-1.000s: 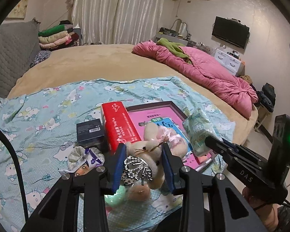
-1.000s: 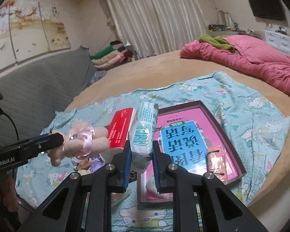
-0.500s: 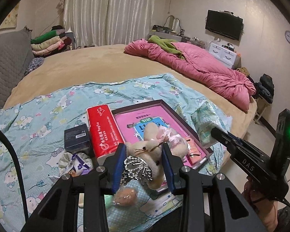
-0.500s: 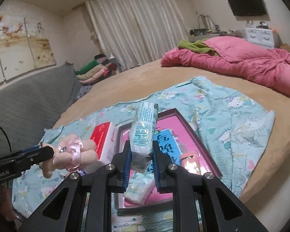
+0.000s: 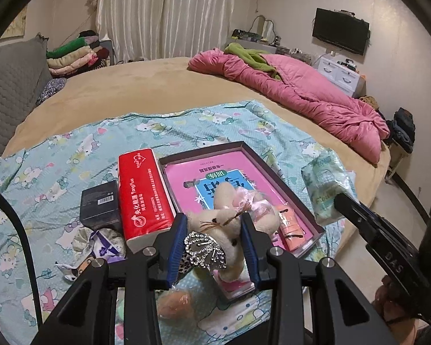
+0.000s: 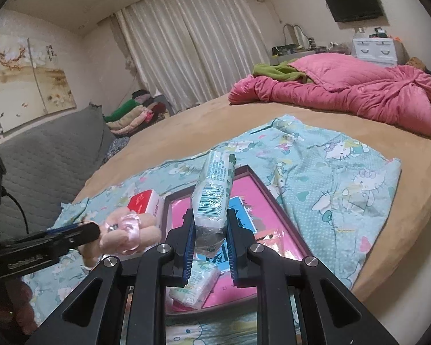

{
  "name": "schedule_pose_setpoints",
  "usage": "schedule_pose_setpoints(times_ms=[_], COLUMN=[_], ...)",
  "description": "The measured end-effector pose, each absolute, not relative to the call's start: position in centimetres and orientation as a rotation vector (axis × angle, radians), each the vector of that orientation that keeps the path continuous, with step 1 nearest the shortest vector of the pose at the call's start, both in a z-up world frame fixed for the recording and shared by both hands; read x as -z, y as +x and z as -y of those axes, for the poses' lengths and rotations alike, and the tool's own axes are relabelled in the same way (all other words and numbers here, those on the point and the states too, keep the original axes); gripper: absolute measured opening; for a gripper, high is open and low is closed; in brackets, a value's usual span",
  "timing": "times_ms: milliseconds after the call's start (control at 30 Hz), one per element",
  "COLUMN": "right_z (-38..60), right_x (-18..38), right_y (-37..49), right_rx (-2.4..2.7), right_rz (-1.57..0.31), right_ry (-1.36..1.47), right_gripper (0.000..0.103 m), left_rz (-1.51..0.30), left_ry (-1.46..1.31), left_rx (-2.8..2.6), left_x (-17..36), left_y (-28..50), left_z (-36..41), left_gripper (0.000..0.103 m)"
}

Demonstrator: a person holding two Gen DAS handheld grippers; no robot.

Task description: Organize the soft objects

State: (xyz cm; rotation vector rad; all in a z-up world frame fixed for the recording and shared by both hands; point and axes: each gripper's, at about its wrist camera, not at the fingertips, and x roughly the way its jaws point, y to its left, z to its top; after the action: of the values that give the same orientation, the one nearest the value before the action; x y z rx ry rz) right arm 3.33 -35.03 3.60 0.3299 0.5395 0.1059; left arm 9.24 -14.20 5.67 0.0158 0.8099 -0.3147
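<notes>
My left gripper [image 5: 212, 247] is shut on a cream plush toy [image 5: 224, 215] with a sequined bow, held above the blue cartoon sheet. It also shows in the right wrist view [image 6: 123, 235] at the left. My right gripper [image 6: 209, 247] is shut on a green-white tissue pack [image 6: 214, 189], held upright above the dark-framed tray [image 6: 273, 198]. That pack shows at the right of the left wrist view [image 5: 326, 189]. The tray [image 5: 298, 201] holds a pink book [image 5: 224, 178]. A second tissue pack [image 6: 198, 284] lies in the tray.
A red tissue brick [image 5: 143, 192], a black box [image 5: 100, 205] and small wrapped items [image 5: 100, 241] lie left of the tray. A pink quilt [image 5: 301, 95] lies at the far right of the bed. Folded clothes [image 5: 71, 57] are stacked at the back left. The bed edge is close on the right.
Both grippers have lifted and drawn back from the sheet with their loads; the tray and red brick now sit farther off. Grips are unchanged.
</notes>
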Motion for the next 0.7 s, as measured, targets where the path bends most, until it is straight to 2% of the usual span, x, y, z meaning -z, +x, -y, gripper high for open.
schedule_pose_setpoints(times_ms=[700], right_z=[35.6], right_x=[-1.3], right_y=[4.5], right_rx=[-0.119], right_rz=[-0.575], right_ry=[0.361], right_gripper=[0.020], left_rz=[-0.895], left_ry=[0.052], left_rx=[0.286], left_x=[-0.3], left_y=[13.0], left_z=[17.1], left_gripper=[0.038])
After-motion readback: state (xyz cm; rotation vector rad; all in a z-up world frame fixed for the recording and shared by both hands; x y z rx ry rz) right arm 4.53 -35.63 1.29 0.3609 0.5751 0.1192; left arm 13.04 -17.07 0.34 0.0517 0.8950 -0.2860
